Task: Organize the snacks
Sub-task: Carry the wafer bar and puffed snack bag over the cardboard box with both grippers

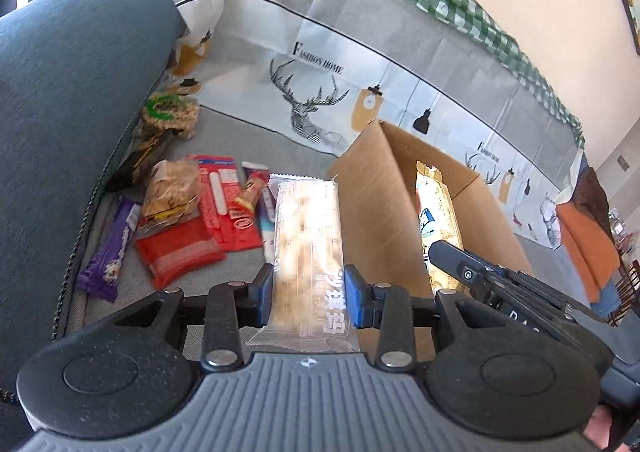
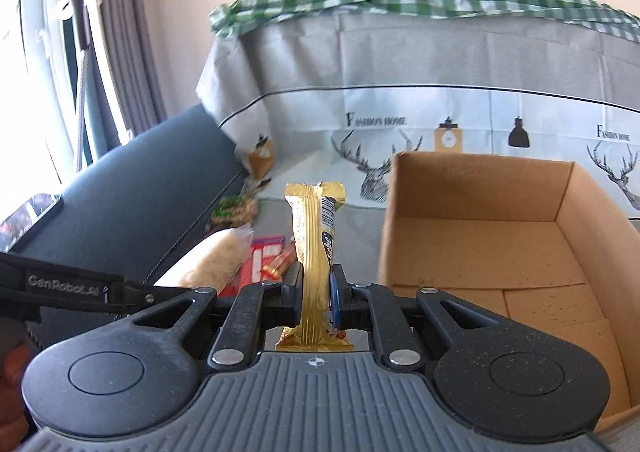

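My left gripper (image 1: 309, 298) is shut on a long clear-wrapped pale snack bar (image 1: 306, 236), held lengthwise above the grey sofa seat, left of the cardboard box (image 1: 376, 212). My right gripper (image 2: 316, 294) is shut on a gold-wrapped bar (image 2: 314, 248) that stands upright between the pads, left of the open cardboard box (image 2: 480, 248), whose floor is bare. In the left wrist view the right gripper (image 1: 444, 252) and its gold bar (image 1: 438, 208) hang over the box. The left gripper's body (image 2: 80, 288) and its pale bar (image 2: 216, 260) show at the left of the right wrist view.
A heap of snacks lies on the seat: red packets (image 1: 224, 208), a purple bar (image 1: 110, 248), a brown-filled bag (image 1: 172, 188), a green-labelled pack (image 1: 168, 114). The blue sofa armrest (image 1: 68, 112) rises on the left. A deer-print cover (image 1: 320, 92) drapes the backrest behind.
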A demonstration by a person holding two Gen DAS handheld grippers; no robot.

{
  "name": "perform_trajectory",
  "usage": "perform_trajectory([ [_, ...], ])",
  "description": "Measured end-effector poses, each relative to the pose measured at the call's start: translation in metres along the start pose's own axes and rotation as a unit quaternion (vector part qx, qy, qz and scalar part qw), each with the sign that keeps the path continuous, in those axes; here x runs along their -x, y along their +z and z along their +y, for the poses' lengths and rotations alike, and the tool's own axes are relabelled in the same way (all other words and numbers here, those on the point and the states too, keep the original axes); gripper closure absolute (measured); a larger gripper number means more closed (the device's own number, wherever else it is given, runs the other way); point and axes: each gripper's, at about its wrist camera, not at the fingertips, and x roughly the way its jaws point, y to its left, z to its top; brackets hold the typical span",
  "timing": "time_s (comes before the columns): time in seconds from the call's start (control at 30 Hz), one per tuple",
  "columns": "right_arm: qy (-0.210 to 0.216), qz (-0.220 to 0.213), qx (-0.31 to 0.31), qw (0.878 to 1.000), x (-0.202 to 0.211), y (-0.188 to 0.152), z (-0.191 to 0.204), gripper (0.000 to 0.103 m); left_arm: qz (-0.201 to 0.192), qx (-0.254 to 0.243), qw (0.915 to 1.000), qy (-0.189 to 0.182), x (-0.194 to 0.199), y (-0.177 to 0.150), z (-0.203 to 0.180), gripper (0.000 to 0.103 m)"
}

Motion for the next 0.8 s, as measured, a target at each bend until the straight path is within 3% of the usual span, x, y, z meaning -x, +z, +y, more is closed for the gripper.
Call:
perform_trajectory([
  [0.47,-0.018,-0.029,-0.025,0.999,0.013,0.007,-0.047,0.089,-0.050,0.015,0.9973,-0.053,-0.024,0.009,-0.039,0.063],
  [0.6,-0.032,-0.038,-0.044,0.998,0.021,0.008,-0.067,0.089,-0.059,-0.010,0.9972,-0.045,-0.037,0.009,-0.060,0.063],
  [0.8,-0.056,-0.050,-0.084,0.994,0.029,0.011,-0.098,0.089,-0.073,-0.039,0.9945,-0.063,-0.050,0.005,-0.090,0.063],
])
